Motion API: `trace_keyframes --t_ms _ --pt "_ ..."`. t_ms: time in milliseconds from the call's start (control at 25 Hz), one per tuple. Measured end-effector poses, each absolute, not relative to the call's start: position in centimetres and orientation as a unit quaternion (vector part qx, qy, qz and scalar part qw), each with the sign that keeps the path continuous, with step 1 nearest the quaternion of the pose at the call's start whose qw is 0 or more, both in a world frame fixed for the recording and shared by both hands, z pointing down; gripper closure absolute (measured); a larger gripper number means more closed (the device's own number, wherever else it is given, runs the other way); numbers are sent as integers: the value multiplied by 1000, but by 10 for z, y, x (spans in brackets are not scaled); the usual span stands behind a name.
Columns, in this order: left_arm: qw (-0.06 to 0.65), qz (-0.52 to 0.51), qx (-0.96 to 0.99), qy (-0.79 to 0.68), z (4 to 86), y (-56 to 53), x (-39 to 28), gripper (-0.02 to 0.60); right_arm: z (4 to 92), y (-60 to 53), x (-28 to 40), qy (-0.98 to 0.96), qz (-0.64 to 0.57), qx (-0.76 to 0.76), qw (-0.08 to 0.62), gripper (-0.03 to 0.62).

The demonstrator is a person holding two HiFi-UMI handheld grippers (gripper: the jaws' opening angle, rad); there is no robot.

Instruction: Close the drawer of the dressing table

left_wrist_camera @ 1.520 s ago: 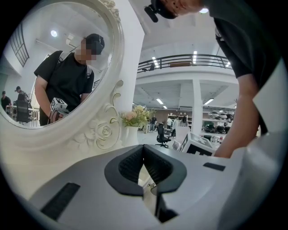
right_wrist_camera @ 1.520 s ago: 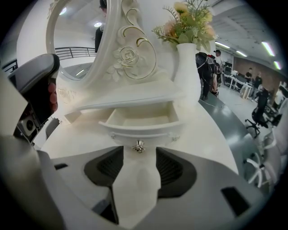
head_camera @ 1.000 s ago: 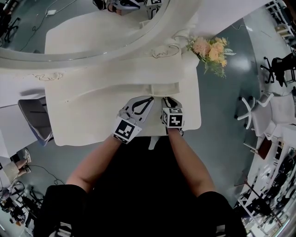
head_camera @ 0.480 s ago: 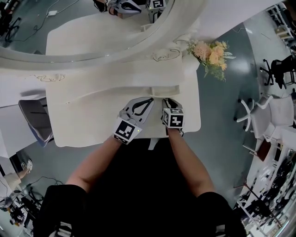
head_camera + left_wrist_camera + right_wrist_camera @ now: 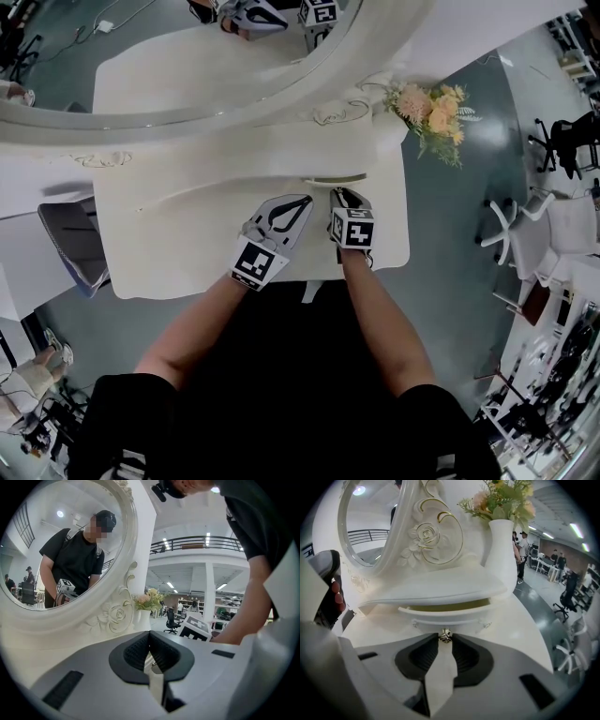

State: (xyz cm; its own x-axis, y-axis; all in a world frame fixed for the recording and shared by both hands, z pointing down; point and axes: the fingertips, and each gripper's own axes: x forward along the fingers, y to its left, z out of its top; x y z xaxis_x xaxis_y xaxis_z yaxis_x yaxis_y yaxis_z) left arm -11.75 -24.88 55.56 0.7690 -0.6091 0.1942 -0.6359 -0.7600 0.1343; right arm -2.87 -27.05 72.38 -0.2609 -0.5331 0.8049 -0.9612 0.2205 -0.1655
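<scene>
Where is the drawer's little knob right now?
In the right gripper view, the drawer knob sits at centre, held between the tips of the right gripper, on the front of the slightly open drawer, below and left of the flower vase.

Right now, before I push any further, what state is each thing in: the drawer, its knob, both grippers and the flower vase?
drawer: open a crack, not yet shut.
drawer knob: clamped between the right gripper's fingers.
right gripper: shut on the drawer knob.
left gripper: fingers together, nothing between them.
flower vase: upright at the back of the table.
</scene>
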Motion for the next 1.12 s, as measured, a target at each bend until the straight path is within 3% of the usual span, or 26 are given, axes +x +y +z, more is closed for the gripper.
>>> trace_keyframes --t_ms 1120 --pt "96 68 924 -363 545 -255 -147 588 723 -304 -33 -721 324 523 318 486"
